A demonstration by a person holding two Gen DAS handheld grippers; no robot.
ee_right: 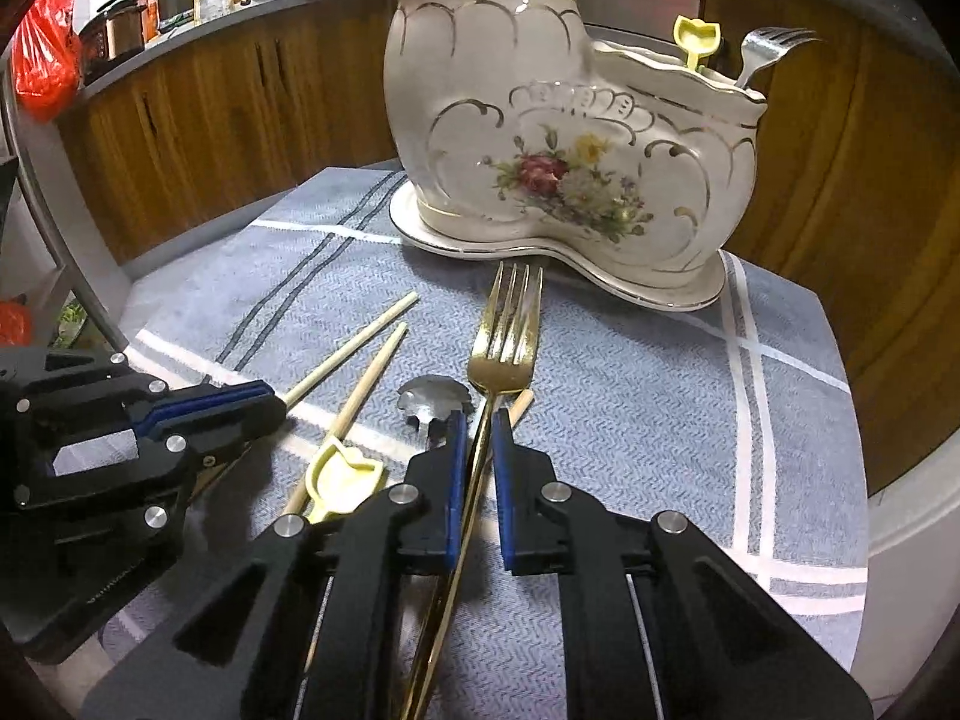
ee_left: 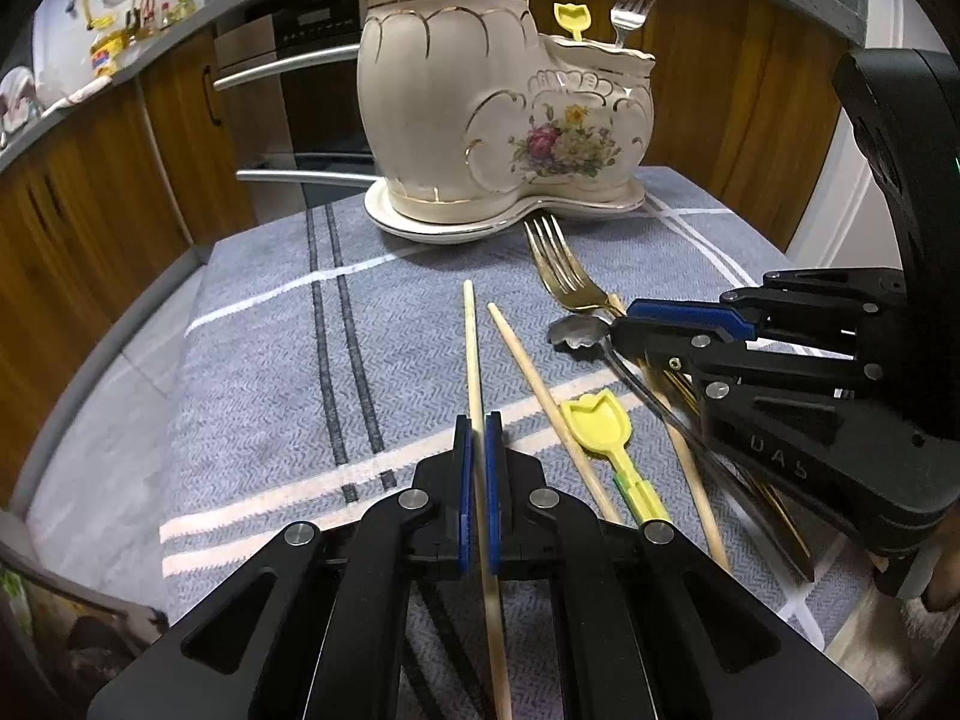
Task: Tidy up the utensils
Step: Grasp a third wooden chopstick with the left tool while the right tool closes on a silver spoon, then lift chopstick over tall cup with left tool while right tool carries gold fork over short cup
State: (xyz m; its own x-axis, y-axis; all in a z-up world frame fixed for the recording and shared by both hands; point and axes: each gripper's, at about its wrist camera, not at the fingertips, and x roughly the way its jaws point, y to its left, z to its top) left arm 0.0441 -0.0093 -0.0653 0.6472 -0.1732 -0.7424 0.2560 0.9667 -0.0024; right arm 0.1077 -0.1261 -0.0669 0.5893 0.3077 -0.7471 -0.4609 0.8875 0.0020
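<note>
A cream floral ceramic holder [ee_left: 480, 108] [ee_right: 564, 132] stands on its saucer at the far side of the cloth, with a yellow spoon [ee_left: 573, 18] and a silver fork [ee_left: 627, 15] in its low compartment and chopsticks in the tall one. My left gripper [ee_left: 478, 426] is shut on a wooden chopstick [ee_left: 472, 348] lying on the cloth. My right gripper [ee_right: 480, 426] has its jaws close around the handle of a gold fork [ee_right: 507, 336], with a small gap on the right side. A second chopstick [ee_left: 528, 372], a yellow spoon [ee_left: 597, 420] and a silver scalloped spoon [ee_right: 432, 396] lie between them.
A grey-blue striped cloth [ee_left: 270, 360] covers the small table. Wooden cabinets [ee_left: 90, 192] and an oven with steel handles [ee_left: 288, 66] stand behind. A third chopstick [ee_left: 690, 468] lies under the right gripper's body.
</note>
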